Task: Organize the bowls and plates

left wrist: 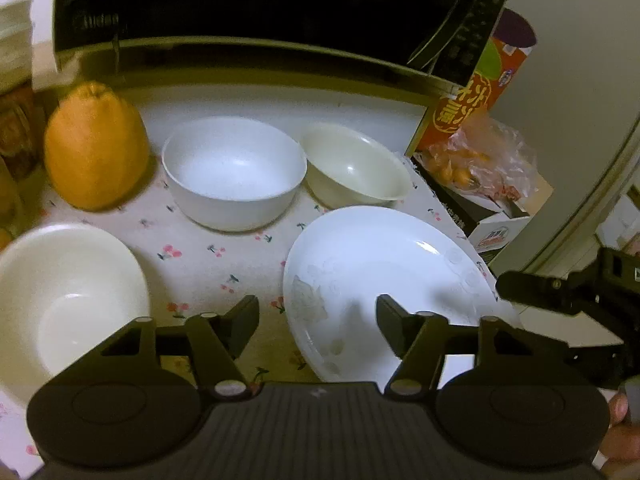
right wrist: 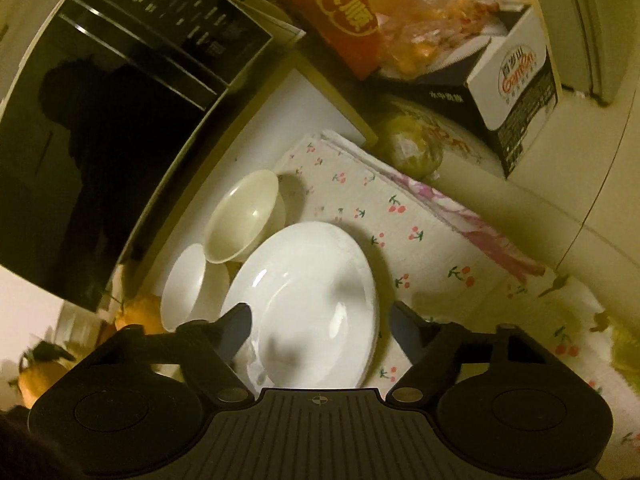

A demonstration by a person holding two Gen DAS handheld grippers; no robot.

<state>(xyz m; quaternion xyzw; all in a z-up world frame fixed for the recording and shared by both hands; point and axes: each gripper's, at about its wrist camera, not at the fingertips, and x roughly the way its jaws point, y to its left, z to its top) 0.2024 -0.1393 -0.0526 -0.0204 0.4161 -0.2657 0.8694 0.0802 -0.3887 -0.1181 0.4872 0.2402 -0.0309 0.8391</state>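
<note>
A large white plate (left wrist: 384, 276) lies on the cherry-print cloth, right of centre; it also shows in the right wrist view (right wrist: 312, 304). Behind it stand a white bowl (left wrist: 234, 170) and a cream bowl (left wrist: 354, 166), side by side; the right wrist view shows them as white bowl (right wrist: 186, 288) and cream bowl (right wrist: 242, 216). A third cream bowl (left wrist: 68, 292) sits at the near left. My left gripper (left wrist: 318, 326) is open and empty, its right finger over the plate's near rim. My right gripper (right wrist: 320, 330) is open and empty, jaws astride the plate's near edge; it shows at the right of the left wrist view (left wrist: 560, 292).
A black microwave (left wrist: 260, 8) stands behind the bowls. A large orange fruit (left wrist: 94, 148) sits at the back left. A red box (left wrist: 472, 96), a bag of small oranges (left wrist: 476, 160) and a white carton (right wrist: 516, 92) crowd the right. A wrapped green fruit (right wrist: 412, 148) lies by the cloth's edge.
</note>
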